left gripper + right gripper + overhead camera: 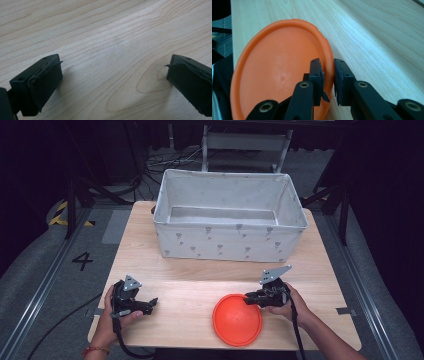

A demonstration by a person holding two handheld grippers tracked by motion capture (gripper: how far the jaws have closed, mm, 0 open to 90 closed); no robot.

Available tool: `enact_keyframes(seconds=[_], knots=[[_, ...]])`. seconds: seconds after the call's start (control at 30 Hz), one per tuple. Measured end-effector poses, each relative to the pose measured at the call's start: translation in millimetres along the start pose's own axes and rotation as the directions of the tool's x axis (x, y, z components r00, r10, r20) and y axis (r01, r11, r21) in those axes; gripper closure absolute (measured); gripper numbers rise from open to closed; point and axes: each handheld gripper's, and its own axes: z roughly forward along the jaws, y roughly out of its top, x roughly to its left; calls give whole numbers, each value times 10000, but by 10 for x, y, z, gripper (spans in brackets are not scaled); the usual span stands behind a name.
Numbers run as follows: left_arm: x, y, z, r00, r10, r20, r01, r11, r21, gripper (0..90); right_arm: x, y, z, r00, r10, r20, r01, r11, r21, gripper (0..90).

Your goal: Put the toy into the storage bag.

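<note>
An orange round plate [235,321] lies near the table's front edge, right of the middle. My right gripper [248,299] is shut on the plate's far right rim. In the right gripper view the orange plate [279,70] has one pad inside its rim and the other outside, where my right gripper [328,75] pinches it. My left gripper [152,302] rests at the front left, held in a hand and pointing right. In the left gripper view, my left gripper [113,75] stands open with bare wood between its jaws.
A large grey fabric box [230,227] with an open top stands across the back half of the wooden table [190,270]. Floor rails run along both sides of the table. Cables and a chair frame lie behind the box.
</note>
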Motion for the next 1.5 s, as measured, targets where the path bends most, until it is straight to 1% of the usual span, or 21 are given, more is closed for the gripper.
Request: enact_keyframes(seconds=[0.1, 0.13, 0.17, 0.2, 0.23, 0.33, 0.43, 0.53, 0.57, 0.67, 0.7, 0.77, 0.87, 0.97, 1.07, 1.13, 1.27, 1.3, 1.33, 1.37, 1.5], knots=[[-1, 0, 0, 10000, -8, 8, 8, 10000, -3, 5, 61, 54, -109, 9995, -319, -9, 319, 9994, -157, 812], [-1, 0, 0, 10000, -9, 9, 9, 10000, 0, 5, 91, 82, -160, 9988, -497, -14, 496, 9985, -246, 820], [-1, 0, 0, 10000, -9, 9, 9, 10000, 0, 5, 127, 121, -225, 9974, -720, 52, 721, 9969, -308, 822], [0, 0, 0, 10000, -4, 0, 4, 10000, -1, 5, 127, 121, -225, 9974, -720, 52, 721, 9969, -308, 822], [-1, 0, 0, 10000, -9, 10, 9, 10000, -3, 5, 160, 153, -271, 9955, -930, 163, 934, 9952, -293, 822], [0, 0, 0, 10000, -4, 2, 4, 10000, 0, 5, 239, 224, -374, 9880, -1479, 447, 1489, 9887, -199, 823], [0, 0, 0, 10000, -5, 1, 5, 10000, 0, 6, 296, 268, -450, 9799, -1874, 678, 1882, 9821, -44, 823], [0, 0, 0, 10000, -5, 1, 5, 10000, 1, 5, 330, 318, -567, 9711, -2169, 997, 2181, 9759, -11, 823], [0, 0, 0, 10000, -4, 2, 4, 10000, 1, 5, 336, 336, -615, 9697, -2193, 1076, 2210, 9753, -38, 824], [1, 1, 0, 10000, 4, 12, -4, 10000, 0, 5, 350, 396, -763, 9599, -2430, 1399, 2452, 9695, 13, 825], [2, 1, 1, 10000, 10, 17, -10, 10000, 1, 5, 352, 409, -793, 9580, -2462, 1468, 2487, 9686, 9, 825], [2, 1, 1, 10000, 10, 18, -10, 10000, 0, 5, 356, 448, -894, 9478, -2598, 1851, 2625, 9649, 101, 825], [2, 1, 0, 10000, 15, 18, -15, 10000, 2, 6, 360, 472, -967, 9449, -2649, 1925, 2678, 9634, 112, 825], [2, 1, 1, 10000, 9, 19, -9, 10000, -1, 5, 397, 515, -1088, 9300, -2915, 2237, 2918, 9559, 324, 825], [2, 1, 0, 10000, 15, 18, -15, 10000, 3, 6, 409, 555, -1231, 9215, -3029, 2432, 3017, 9524, 430, 825], [2, 1, 1, 10000, 8, 17, -8, 10000, -2, 6, 411, 569, -1310, 9168, -3013, 2620, 3007, 9527, 433, 825], [2, 1, 0, 10000, 13, 18, -13, 10000, 1, 6, 392, 574, -1466, 9132, -2978, 2781, 3007, 9531, 332, 825], [2, 1, 0, 10000, 13, 18, -13, 10000, 1, 5, 392, 574, -1466, 9132, -2978, 2781, 3007, 9531, 332, 825], [2, 1, 1, 10000, 8, 18, -8, 10000, -2, 5, 384, 575, -1526, 9110, -2924, 2910, 2981, 9542, 257, 825], [2, 1, 0, 10000, 14, 18, -14, 10000, 2, 5, 380, 576, -1555, 9119, -2901, 2902, 2964, 9548, 230, 825], [2, 1, 0, 10000, 15, 20, -15, 10000, 2, 6, 368, 586, -1637, 9109, -2840, 2994, 2924, 9561, 174, 825]])
